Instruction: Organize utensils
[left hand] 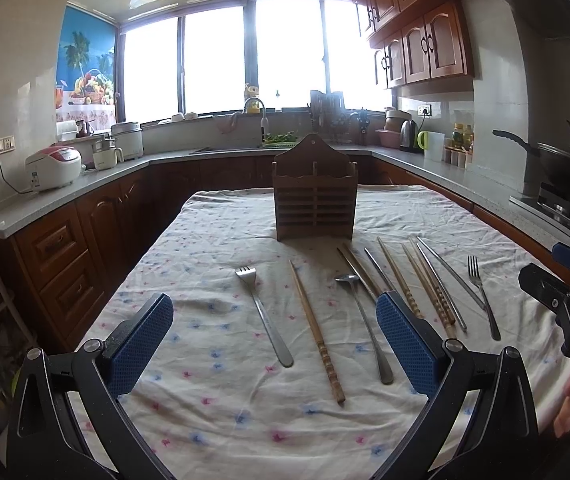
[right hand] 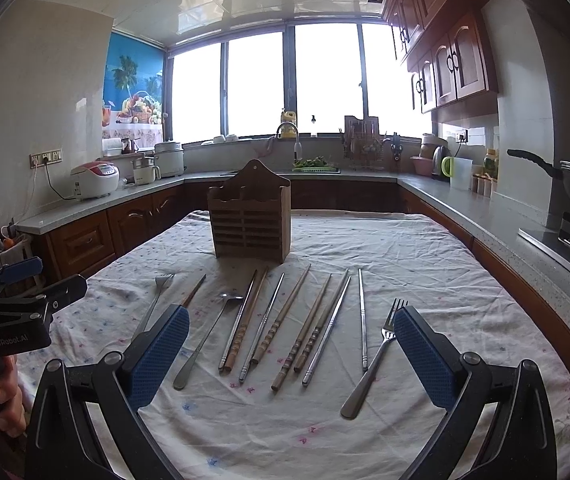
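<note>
A wooden utensil holder [left hand: 315, 200] [right hand: 250, 220] stands upright at the far middle of the cloth-covered table [left hand: 213, 420]. Utensils lie in a row in front of it: a fork [left hand: 265, 316], a wooden chopstick [left hand: 317, 332], a spoon [left hand: 365, 324], several wooden and metal chopsticks [right hand: 285, 324], and a second fork [right hand: 377, 360]. My left gripper [left hand: 275, 344] is open and empty above the near table, over the left fork and the chopstick. My right gripper [right hand: 291, 356] is open and empty above the chopstick row.
Kitchen counters wrap around the table on the left, far and right sides. A rice cooker [left hand: 53, 168] sits on the left counter, a wok [left hand: 565, 168] on the stove at right, a sink [left hand: 273, 142] under the windows.
</note>
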Available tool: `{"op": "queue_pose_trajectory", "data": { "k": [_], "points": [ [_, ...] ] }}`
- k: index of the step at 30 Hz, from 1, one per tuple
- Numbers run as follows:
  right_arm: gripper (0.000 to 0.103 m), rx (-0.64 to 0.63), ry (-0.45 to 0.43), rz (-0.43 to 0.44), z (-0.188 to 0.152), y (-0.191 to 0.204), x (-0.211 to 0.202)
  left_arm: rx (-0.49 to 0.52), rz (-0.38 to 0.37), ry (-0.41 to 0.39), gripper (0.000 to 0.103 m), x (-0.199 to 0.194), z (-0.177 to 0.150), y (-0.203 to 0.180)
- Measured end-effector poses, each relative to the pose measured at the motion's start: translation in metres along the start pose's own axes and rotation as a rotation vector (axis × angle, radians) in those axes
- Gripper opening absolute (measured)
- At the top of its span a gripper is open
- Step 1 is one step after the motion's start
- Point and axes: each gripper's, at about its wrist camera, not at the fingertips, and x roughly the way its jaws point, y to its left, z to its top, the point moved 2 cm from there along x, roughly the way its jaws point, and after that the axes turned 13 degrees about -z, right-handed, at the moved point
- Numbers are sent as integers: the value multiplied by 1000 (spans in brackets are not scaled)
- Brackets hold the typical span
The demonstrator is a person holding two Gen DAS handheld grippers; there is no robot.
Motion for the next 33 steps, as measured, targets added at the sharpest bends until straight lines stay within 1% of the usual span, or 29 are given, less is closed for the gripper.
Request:
{"op": "queue_pose_trajectory", "data": {
  "k": [15,33],
  "points": [
    [103,11,-24,10,0,2,-4,9,-5,-9,103,-6,-1,-3],
    [103,14,-29,16,2,2,-6,10,-12,-7,103,-6,4,-9]
  ]
}}
